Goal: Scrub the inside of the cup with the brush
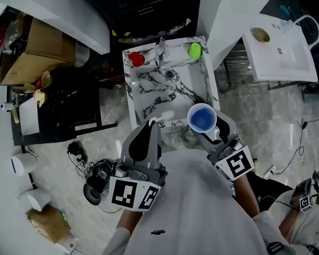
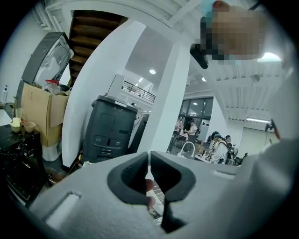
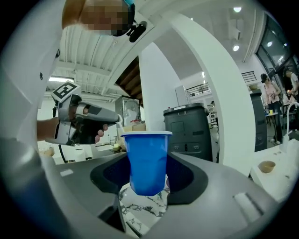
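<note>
A blue plastic cup (image 1: 202, 119) with a white rim is held upright in front of my body, above the near edge of the marble sink (image 1: 205, 77). My right gripper (image 1: 211, 130) is shut on the blue cup (image 3: 148, 161), whose sides sit between the dark pads. My left gripper (image 1: 151, 125) is just left of the cup and is shut on a thin white brush (image 1: 163, 117) that points toward the cup. In the left gripper view the brush (image 2: 149, 164) shows only as a narrow white strip between the closed jaws. The brush is outside the cup.
In the sink lie a red object (image 1: 137, 58) and a green object (image 1: 194, 50), beside the tap (image 1: 161, 49). A white basin unit (image 1: 280, 47) stands at right. A black counter (image 1: 58, 107) and a cardboard box (image 1: 37, 48) are at left. Cables (image 1: 93, 175) lie on the floor.
</note>
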Action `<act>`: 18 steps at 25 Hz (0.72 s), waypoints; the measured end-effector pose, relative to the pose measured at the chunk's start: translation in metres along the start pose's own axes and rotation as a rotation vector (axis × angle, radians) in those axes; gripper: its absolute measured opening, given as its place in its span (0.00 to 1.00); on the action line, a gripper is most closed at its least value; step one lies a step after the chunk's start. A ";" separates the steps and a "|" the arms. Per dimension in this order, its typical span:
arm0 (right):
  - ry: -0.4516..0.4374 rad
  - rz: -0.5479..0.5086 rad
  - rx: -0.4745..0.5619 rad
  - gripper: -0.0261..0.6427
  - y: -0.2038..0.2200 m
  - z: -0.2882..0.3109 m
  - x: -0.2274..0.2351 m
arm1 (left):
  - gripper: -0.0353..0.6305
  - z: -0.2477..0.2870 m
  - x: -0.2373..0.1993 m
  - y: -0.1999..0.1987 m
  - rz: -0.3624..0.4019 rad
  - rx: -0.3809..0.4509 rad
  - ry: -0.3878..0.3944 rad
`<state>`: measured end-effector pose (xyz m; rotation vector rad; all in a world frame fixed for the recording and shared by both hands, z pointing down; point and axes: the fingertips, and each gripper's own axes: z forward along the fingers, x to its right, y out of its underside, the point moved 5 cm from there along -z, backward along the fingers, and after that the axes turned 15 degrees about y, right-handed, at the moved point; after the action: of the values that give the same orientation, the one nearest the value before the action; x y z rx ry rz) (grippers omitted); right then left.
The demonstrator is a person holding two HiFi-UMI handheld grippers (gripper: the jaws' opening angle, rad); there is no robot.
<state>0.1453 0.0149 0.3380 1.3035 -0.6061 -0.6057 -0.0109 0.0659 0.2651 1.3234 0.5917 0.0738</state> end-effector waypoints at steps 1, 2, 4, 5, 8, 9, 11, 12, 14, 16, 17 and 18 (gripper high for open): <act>-0.006 0.002 -0.001 0.40 -0.001 0.005 0.004 | 0.08 0.005 0.000 -0.003 -0.002 0.000 0.002; -0.009 0.004 0.000 0.40 -0.001 0.008 0.006 | 0.08 0.010 -0.001 -0.005 -0.004 -0.001 0.007; -0.009 0.001 0.006 0.40 -0.003 0.016 0.010 | 0.08 0.017 -0.003 -0.010 -0.001 0.001 0.021; -0.006 -0.006 0.009 0.40 -0.003 0.020 0.010 | 0.08 0.019 -0.005 -0.012 0.004 0.003 0.030; 0.020 -0.035 0.011 0.40 -0.001 0.031 0.009 | 0.08 0.022 -0.013 -0.021 0.020 0.007 0.062; 0.032 -0.039 0.008 0.40 0.001 0.035 0.008 | 0.08 0.022 -0.016 -0.024 0.024 0.006 0.073; 0.058 -0.039 -0.002 0.40 0.003 0.043 0.004 | 0.08 0.021 -0.026 -0.032 0.027 0.005 0.092; 0.072 -0.037 -0.005 0.40 0.003 0.047 0.001 | 0.08 0.019 -0.031 -0.036 0.025 0.005 0.102; 0.094 -0.030 -0.009 0.40 0.003 0.054 -0.009 | 0.08 0.015 -0.040 -0.043 0.021 0.004 0.127; 0.107 -0.044 -0.011 0.40 0.006 0.060 -0.019 | 0.08 0.009 -0.048 -0.047 0.023 -0.002 0.159; 0.112 -0.054 -0.010 0.40 0.008 0.064 -0.024 | 0.08 0.006 -0.053 -0.048 0.026 -0.007 0.174; 0.117 -0.065 -0.009 0.40 0.012 0.069 -0.029 | 0.08 0.004 -0.058 -0.048 0.031 -0.013 0.187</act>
<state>0.0768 -0.0102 0.3587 1.3440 -0.4663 -0.5805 -0.0717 0.0276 0.2428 1.3215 0.7285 0.2283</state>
